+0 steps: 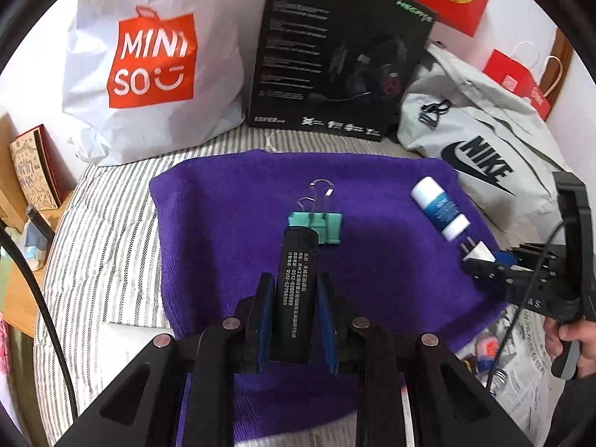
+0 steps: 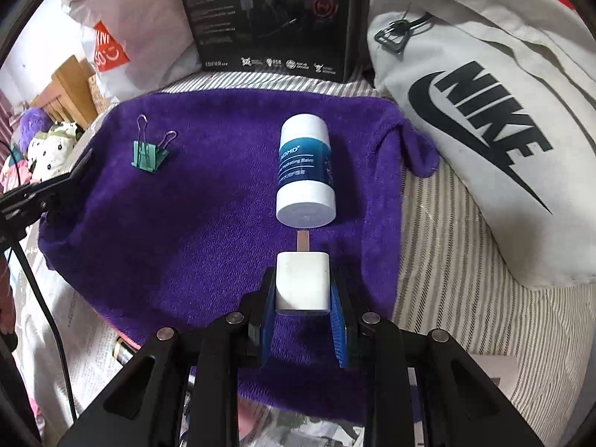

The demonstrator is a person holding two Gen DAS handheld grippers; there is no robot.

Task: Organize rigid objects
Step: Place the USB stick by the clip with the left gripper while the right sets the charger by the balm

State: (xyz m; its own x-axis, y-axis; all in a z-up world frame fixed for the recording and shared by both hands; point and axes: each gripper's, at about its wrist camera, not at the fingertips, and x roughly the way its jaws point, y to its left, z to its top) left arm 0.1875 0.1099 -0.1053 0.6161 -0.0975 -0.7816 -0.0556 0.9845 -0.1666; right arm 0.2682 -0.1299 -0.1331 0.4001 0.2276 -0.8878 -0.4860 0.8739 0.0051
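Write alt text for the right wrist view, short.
The right gripper holds a white plug adapter in its jaws above a purple towel. Ahead lies a white-and-blue balm stick; a green binder clip lies far left.

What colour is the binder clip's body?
Green, with silver wire handles; the binder clip shows best in the right wrist view.

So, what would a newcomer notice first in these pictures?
The purple towel spread in the middle, with a green clip and a white-and-blue bottle lying on it. Each gripper holds something: the left gripper a black tube, the right gripper a white charger.
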